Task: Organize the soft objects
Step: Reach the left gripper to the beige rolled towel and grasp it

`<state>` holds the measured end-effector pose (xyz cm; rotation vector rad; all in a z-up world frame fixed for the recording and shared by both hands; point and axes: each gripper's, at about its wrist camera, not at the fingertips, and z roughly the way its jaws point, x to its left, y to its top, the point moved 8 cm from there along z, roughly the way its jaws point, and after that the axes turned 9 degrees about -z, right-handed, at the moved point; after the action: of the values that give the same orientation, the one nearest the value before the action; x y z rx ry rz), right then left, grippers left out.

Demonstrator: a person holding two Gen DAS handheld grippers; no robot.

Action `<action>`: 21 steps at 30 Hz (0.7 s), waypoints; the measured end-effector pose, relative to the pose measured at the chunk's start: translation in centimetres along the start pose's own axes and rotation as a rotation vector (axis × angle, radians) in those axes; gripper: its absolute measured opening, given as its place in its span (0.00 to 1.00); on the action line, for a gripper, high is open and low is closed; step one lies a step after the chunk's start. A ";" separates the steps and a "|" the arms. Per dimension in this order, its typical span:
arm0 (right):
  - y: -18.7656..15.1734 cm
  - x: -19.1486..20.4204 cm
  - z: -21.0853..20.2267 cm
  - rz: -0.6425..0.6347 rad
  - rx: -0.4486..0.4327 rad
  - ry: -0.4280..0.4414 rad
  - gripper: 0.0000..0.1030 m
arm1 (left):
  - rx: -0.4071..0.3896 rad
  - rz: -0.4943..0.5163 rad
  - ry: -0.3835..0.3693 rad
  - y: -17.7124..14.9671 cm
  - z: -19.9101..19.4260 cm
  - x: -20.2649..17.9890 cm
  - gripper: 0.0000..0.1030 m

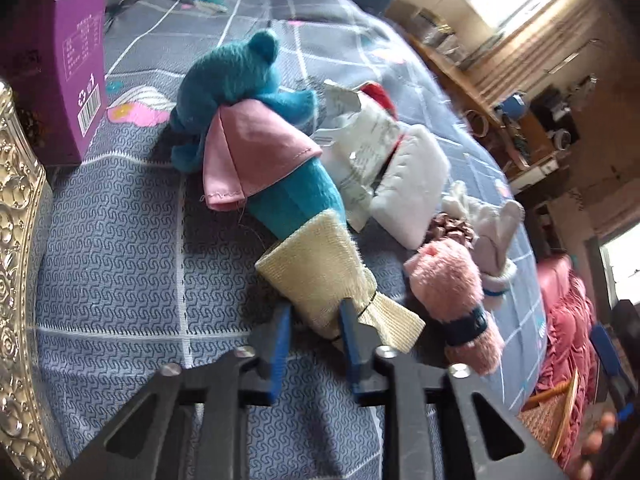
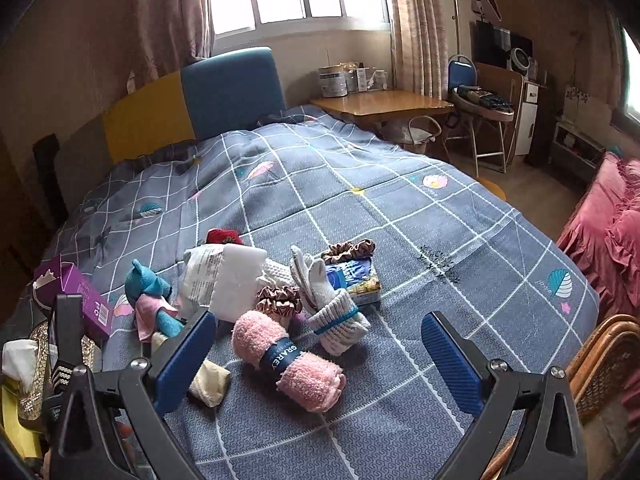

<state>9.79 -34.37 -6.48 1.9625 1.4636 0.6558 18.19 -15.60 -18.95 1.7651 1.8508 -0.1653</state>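
A bedroom with a bright window and curtains holds a bed (image 2: 360, 208) covered by a grey-blue quilt with a white grid and small leaf prints; the soft things lie in a cluster on its near half.

The left gripper (image 1: 316, 332) sits low over the quilt with its blue pads on either side of the cream woven end (image 1: 320, 276) of a teal plush toy (image 1: 256, 120). The jaws stand narrowly apart around that cream piece, and the right pad touches it at the tied neck; whether the left pad presses it I cannot tell. The toy lies stretched away from the gripper, a pink cloth (image 1: 252, 152) wrapped around its middle, its head toward a purple box (image 1: 68, 68) standing at the quilt's edge. An ornate gold frame (image 1: 16, 240) runs along the left border of that view.

Just right of the toy lie a white pad with a crinkled printed wrapper (image 1: 400, 168), a rolled pink towel (image 1: 456, 296) with a dark band, a bronze scrunchie (image 1: 452, 228) and a pale glove (image 1: 492, 236).

The right gripper (image 2: 320, 352) hangs above the quilt's near edge, its jaws spread wide and holding nothing. The pink towel lies between and beyond its fingers, well short of either pad. Farther out are a grey-white rolled cloth (image 2: 340, 320) with a blue band, a blue packet (image 2: 352, 280) and a second scrunchie (image 2: 348, 250). A wooden bench (image 2: 380, 104) with tins stands beside the bed under the window.
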 end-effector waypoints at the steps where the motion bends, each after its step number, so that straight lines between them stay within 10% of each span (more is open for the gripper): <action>1: 0.1 0.3 0.3 -0.003 0.008 0.022 1.00 | -0.004 0.020 0.004 -0.3 -0.4 0.3 0.03; 7: 0.9 2.7 2.2 -0.042 0.072 0.159 0.96 | 0.039 0.007 -0.054 -1.3 -0.9 1.7 0.06; 11: 0.6 3.3 3.3 -0.057 0.115 0.177 0.96 | 0.088 -0.146 -0.116 -0.6 -0.6 2.3 0.39; 21: -0.8 1.7 5.5 0.013 0.158 0.165 0.96 | 0.010 -0.171 0.065 0.8 0.5 0.9 0.40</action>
<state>13.54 -33.50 -10.88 2.0805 1.6476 0.7422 19.15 -14.90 -19.58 1.6358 2.0511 -0.1843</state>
